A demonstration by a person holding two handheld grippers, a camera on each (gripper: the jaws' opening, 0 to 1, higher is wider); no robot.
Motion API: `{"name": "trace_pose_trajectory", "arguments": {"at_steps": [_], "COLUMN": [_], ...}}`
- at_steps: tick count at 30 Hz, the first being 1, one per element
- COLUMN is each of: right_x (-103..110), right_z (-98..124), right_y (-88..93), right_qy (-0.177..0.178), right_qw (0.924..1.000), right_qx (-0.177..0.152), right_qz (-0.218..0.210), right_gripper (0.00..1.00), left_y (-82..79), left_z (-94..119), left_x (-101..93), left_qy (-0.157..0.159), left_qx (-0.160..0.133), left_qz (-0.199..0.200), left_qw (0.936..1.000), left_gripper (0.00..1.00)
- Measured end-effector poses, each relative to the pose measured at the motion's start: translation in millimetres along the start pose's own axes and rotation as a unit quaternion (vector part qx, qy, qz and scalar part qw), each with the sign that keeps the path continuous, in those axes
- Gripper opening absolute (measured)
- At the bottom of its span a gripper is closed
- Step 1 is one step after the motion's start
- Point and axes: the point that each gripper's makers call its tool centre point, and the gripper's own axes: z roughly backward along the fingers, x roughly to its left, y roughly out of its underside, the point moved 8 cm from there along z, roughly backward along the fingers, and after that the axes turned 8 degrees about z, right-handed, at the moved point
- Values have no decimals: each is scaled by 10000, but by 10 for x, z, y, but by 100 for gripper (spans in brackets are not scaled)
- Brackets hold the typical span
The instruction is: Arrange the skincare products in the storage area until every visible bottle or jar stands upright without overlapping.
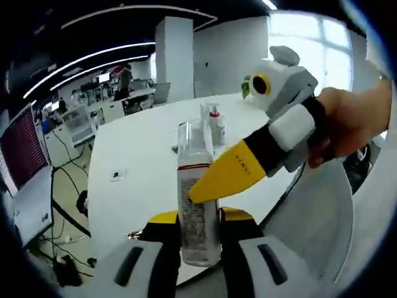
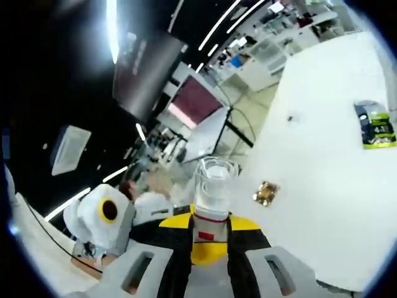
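Across the left gripper view, from the left: monitors and desks of an open office stand behind a white table (image 1: 130,155), on whose bare surface a small tag (image 1: 117,176) lies. At centre, the left gripper (image 1: 200,231) has its jaws clenched on the lower body of a clear-capped bottle (image 1: 197,205), held upright above the table edge. Farther back on the table stand two small bottles (image 1: 215,121), one with a red collar, close together. From the right, the right gripper (image 1: 231,174) reaches in, a hand (image 1: 347,127) on its grip; its yellow jaw lies across the bottle's upper body. Whether that jaw presses the bottle cannot be told from this view.

Across the right gripper view, from the left: the other gripper's white housing sits low at the left. At centre, the right gripper (image 2: 209,239) has its jaws closed against the same bottle (image 2: 211,192), seen cap-first, with a red band at its neck. To the right, on the table (image 2: 322,186), a gold wrapper (image 2: 267,193) lies near the bottle, and a green-labelled packet (image 2: 376,126) lies well apart, near the right edge.
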Motion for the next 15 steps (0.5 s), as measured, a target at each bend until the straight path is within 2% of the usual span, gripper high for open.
{"name": "trace_pose_trajectory", "arguments": {"at_steps": [3,6,9,11,13,15], "right_x": [-33,-46,-61,-108,-113,-130], "right_z": [-26,-28,-19,-30,-40,-44], "right_y": [30,41,35,43,31,14], "right_qy": [-40,40,13,59,98,154], "right_qw": [9995,9999,10000,9997,9989,9978], "right_qx": [-15,-20,2,163,232,294], "right_qz": [-304,-150,58,168,386,570], "right_gripper": [20,14,13,13,13,13], "left_y": [36,43,72,132,184,233], "left_z": [11,22,-14,-63,-68,-75], "left_x": [-9,-7,16,25,66,124], "left_qy": [-86,-212,-111,91,131,108], "left_qx": [-9,-49,-179,-312,-332,-347], "left_qz": [-43,-230,-190,-86,-38,5], "left_qw": [10000,9995,9996,9994,9994,9993], "left_gripper": [19,19,19,20,20,27]}}
